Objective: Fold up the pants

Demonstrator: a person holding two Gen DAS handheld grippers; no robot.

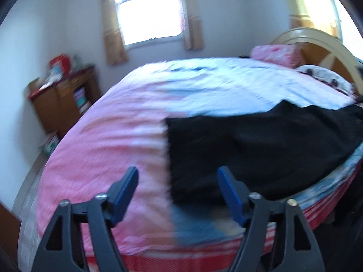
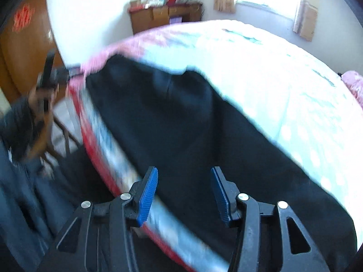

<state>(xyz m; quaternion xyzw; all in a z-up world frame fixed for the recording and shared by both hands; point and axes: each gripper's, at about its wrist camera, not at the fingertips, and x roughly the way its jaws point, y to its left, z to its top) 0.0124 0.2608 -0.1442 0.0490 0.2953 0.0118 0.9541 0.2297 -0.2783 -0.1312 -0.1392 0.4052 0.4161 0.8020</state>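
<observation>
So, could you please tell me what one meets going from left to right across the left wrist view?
Wooden cabinet → pink part of the bedspread → black pants → cream headboard.

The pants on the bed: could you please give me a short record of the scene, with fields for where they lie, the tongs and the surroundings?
pants: black pants lie flat on the bed, along its near edge
bedcover: pink at one end, pale blue at the other
left tongs: open, nothing between the pads, above the end of the pants
right tongs: open, nothing held, above the pants
cabinet: wooden cabinet beside the bed
window: with curtains, behind the bed
image: blurred in both views
</observation>
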